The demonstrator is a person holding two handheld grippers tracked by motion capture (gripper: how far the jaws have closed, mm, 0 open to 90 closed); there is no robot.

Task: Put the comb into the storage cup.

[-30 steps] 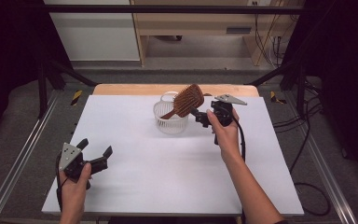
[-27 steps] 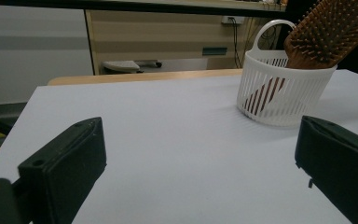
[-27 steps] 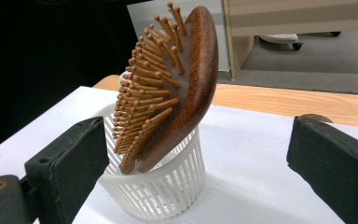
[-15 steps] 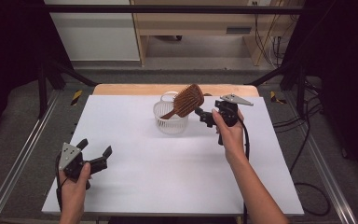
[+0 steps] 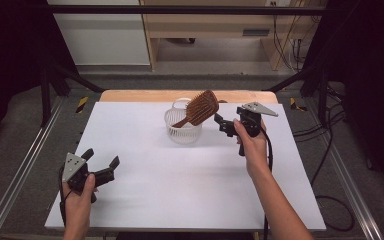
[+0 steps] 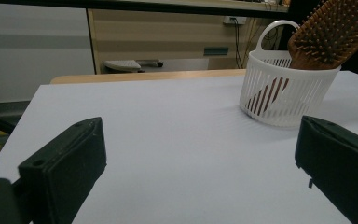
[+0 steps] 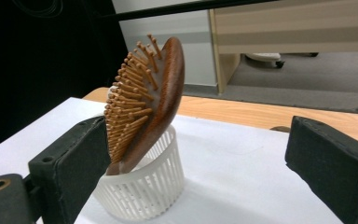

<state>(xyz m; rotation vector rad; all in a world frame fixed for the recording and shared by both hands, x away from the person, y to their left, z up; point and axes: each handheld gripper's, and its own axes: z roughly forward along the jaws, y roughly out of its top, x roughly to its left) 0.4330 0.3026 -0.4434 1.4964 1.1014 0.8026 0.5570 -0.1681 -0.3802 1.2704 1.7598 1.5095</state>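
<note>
Your right gripper [image 5: 223, 124] has drawn back to the right since a second ago: then its jaws sat right against the brush, and now they stand apart from it, spread wide and holding nothing. Nothing else has shifted. You work over the white table [image 5: 145, 200], largest thing in the high view. Your right forearm reaches up from the bottom edge, wrist nearly straight, jaws aimed left toward the basket. Your left hand rests low at the table's near left corner, and the left gripper [image 5: 101, 162] lies there with its jaws also spread and empty, pointing right and away from you. The white slotted basket [image 5: 182, 131] stands at the far middle of the table. The wooden hairbrush [image 5: 200, 107] sits in it handle down, long axis tilted, head leaning up and right past the rim, bristles facing you.
</note>
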